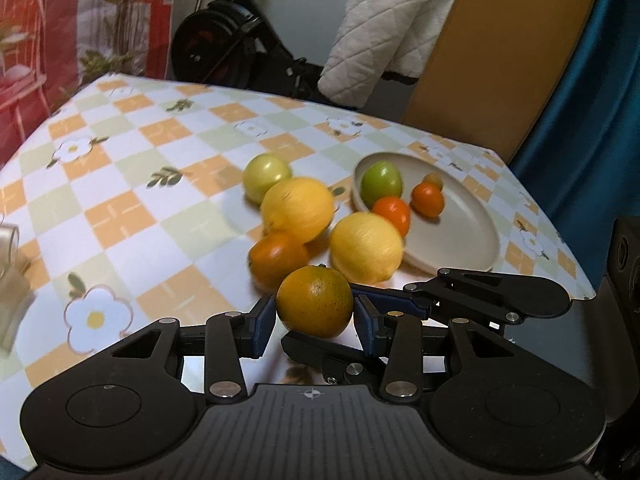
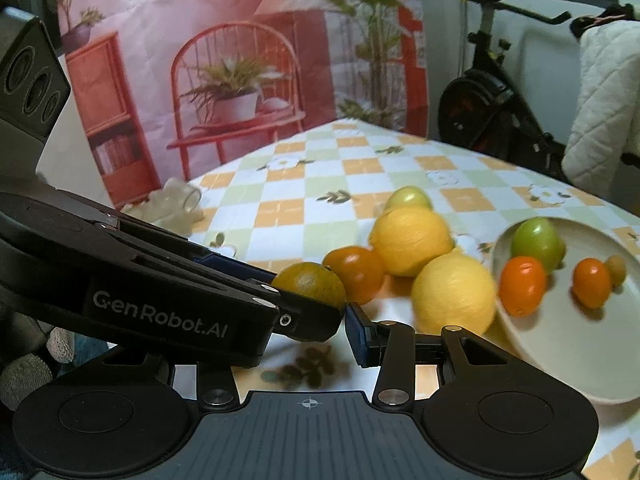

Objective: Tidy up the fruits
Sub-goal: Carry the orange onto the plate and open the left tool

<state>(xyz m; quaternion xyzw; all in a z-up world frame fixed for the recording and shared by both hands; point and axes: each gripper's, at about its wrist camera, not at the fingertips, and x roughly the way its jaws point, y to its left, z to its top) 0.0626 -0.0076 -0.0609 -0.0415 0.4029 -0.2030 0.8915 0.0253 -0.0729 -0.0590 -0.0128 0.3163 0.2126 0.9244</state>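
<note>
My left gripper [image 1: 315,322] is shut on a speckled orange [image 1: 315,306] and holds it above the table; the same orange [image 2: 310,282] and the left gripper [image 2: 280,304] show in the right wrist view. My right gripper [image 2: 304,336] is open and empty, partly hidden behind the left one; it shows in the left wrist view too [image 1: 400,304]. On the cloth lie two lemons [image 1: 298,208] [image 1: 366,252], an orange [image 1: 276,258] and a pale green fruit [image 1: 266,172]. A beige plate [image 1: 460,216] holds a green fruit [image 1: 381,180], two small oranges [image 1: 394,212] [image 1: 427,199] and a tiny brownish fruit [image 1: 433,179].
The table has a checked flower cloth [image 1: 140,184]. A clear plastic item [image 2: 176,204] lies at its left edge. An exercise bike [image 1: 240,36], a white quilt [image 1: 384,28] and a wooden board [image 1: 492,56] stand behind the table.
</note>
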